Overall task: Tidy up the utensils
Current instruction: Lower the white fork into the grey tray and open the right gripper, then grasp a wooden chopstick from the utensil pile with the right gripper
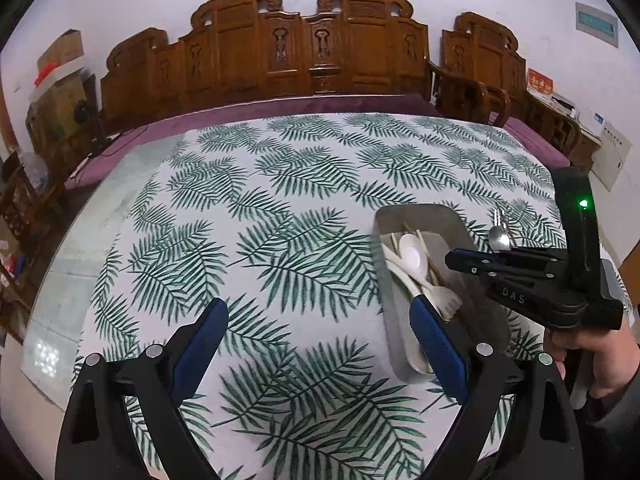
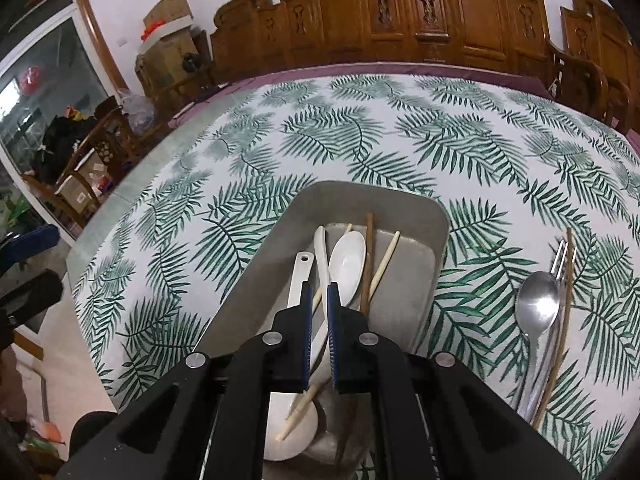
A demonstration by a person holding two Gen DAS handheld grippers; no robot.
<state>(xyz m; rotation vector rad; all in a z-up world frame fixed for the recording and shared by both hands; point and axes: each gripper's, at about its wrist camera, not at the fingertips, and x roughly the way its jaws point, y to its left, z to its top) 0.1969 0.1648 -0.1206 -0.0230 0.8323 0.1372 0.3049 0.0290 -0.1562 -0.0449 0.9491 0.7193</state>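
- The right gripper (image 2: 319,294) sits low over the grey tray (image 2: 280,240), jaws nearly closed. A pale chopstick (image 2: 302,408) runs through the narrow gap between the pads, so it looks clamped on that stick, though the pads hide the contact itself.
- The left gripper (image 1: 316,344) hangs wide open over the leaf-print cloth on the desk (image 1: 280,208), holding nothing. Its right finger overlaps the near end of the tray in its own view.
- The tray lies toward the right side of the desk and already holds a white ceramic spoon (image 2: 347,268), a long white ladle-style spoon (image 2: 294,360), a dark chopstick (image 2: 366,264), a pale chopstick (image 2: 384,264) and, in the left view, a pale fork (image 1: 444,300).
- Still out on the cloth, just right of the tray: a metal spoon (image 2: 536,304), a metal fork (image 2: 562,256) and a wooden chopstick (image 2: 560,328), lying close together.
- Best guess at the step: the right gripper is dropping off a chopstick in the tray.
- The next move probably calls for opening the jaws so the stick settles flat with the others, then lifting clear and swinging right to the three leftovers. They're bunched up, so picking just one cleanly could be fiddly.
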